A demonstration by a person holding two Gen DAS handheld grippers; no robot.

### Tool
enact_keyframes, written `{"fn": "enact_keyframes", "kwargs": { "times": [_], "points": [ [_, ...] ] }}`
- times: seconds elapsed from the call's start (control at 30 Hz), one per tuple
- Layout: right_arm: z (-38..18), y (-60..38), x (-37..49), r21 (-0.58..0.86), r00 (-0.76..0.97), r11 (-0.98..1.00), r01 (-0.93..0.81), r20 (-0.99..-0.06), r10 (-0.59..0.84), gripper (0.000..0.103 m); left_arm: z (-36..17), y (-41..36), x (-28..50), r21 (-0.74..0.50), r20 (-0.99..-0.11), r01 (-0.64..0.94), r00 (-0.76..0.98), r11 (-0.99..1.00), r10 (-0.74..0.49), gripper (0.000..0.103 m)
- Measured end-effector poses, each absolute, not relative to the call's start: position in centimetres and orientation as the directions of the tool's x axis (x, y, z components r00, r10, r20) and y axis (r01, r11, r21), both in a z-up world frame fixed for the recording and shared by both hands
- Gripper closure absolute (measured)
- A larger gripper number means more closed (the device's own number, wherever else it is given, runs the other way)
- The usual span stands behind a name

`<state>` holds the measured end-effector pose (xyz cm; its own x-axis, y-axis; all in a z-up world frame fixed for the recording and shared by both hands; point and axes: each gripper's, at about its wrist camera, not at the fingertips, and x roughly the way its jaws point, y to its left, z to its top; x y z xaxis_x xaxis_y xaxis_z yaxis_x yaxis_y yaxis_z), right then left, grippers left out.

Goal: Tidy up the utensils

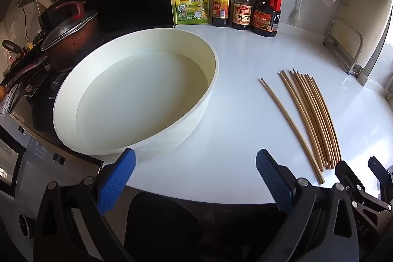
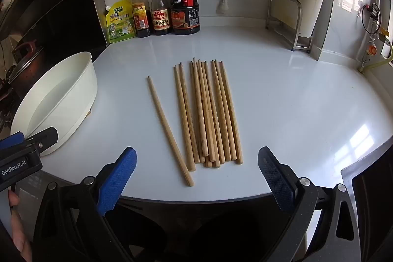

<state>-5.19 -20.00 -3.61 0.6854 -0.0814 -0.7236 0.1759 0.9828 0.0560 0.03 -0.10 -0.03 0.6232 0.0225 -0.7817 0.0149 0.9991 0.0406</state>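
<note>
Left gripper (image 1: 195,177): nearest you, its blue pads spread wide and grasping nothing, hanging over the counter's near edge in front of the basin, so it looks parked ready to steady or receive.
Basin (image 1: 61,119): your white round tub sits at the counter's left, beside the stove pot (image 1: 71,41); nothing lies in it, so it is likely the destination.
Stray chopstick (image 2: 169,130): lies alone just left of the bundle, thin tip toward the far wall, butt toward you, slanted leftward at its far end.
Chopstick bundle (image 2: 211,112): lies flat mid-counter, long axes running near to far, tips toward the bottles (image 2: 159,9), butts roughly level near you.
Right gripper (image 2: 197,178): released, pads wide, lined up on those butts; you seem set to pick from here.
</note>
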Motion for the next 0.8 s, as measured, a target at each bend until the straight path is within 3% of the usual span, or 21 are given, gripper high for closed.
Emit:
{"fn": "enact_keyframes", "kwargs": {
  "times": [0.8],
  "points": [
    [-3.7,-20.2,-5.3,0.059,0.687,0.982,0.181,-0.722,-0.084,0.008,-0.3,-1.1,-0.3,0.067,-0.782,0.038,0.623,0.997,0.029,0.006]
  ]
}}
